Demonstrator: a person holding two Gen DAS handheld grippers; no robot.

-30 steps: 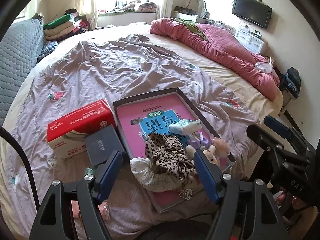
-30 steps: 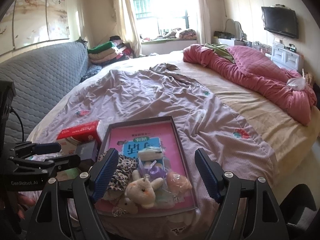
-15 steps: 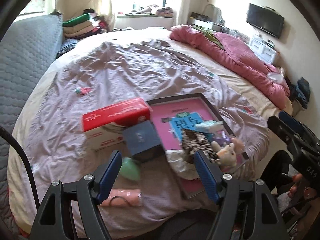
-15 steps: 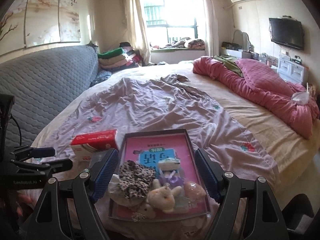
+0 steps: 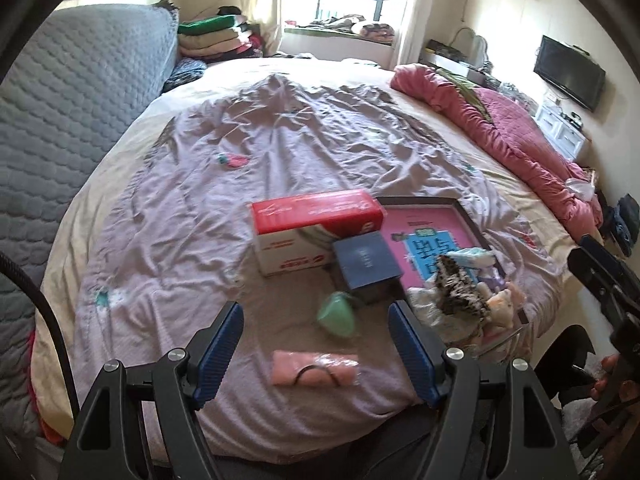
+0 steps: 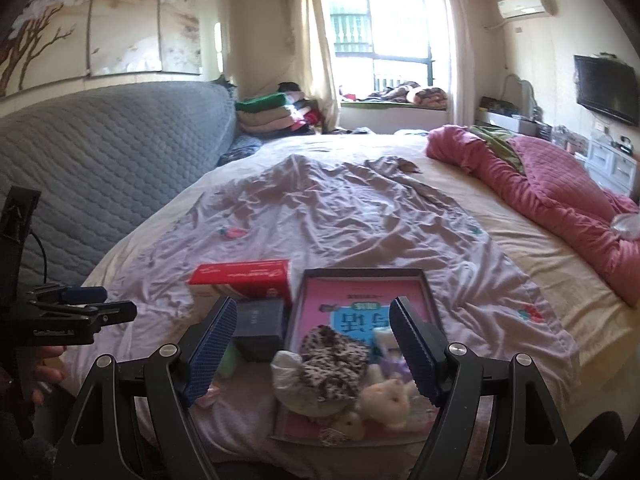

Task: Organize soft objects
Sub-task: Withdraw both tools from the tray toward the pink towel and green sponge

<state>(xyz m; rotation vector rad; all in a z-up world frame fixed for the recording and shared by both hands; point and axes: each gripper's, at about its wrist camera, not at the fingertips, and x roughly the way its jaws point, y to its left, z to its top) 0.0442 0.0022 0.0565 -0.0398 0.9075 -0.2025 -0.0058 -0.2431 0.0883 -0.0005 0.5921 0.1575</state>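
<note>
A pink box lid tray (image 5: 416,220) (image 6: 360,280) lies on the bed and holds soft things: a leopard-print cloth (image 5: 456,286) (image 6: 334,350), a white cloth (image 6: 286,364), a small plush toy (image 5: 502,302) (image 6: 390,398) and a wipes pack (image 5: 474,256). On the sheet left of the tray lie a green soft object (image 5: 336,316) and a pink pouch (image 5: 314,368). My left gripper (image 5: 316,354) is open and empty above the pink pouch. My right gripper (image 6: 310,350) is open and empty above the tray's near end.
A red and white tissue box (image 5: 316,232) (image 6: 244,280) and a dark blue box (image 5: 366,266) (image 6: 260,328) stand left of the tray. A pink quilt (image 5: 520,148) lies far right. A grey padded headboard (image 5: 60,120) is at left.
My left gripper has swung left and back, from over the tray to over the green object and pink pouch. My right gripper has pulled back and risen a little. Both stay open.
</note>
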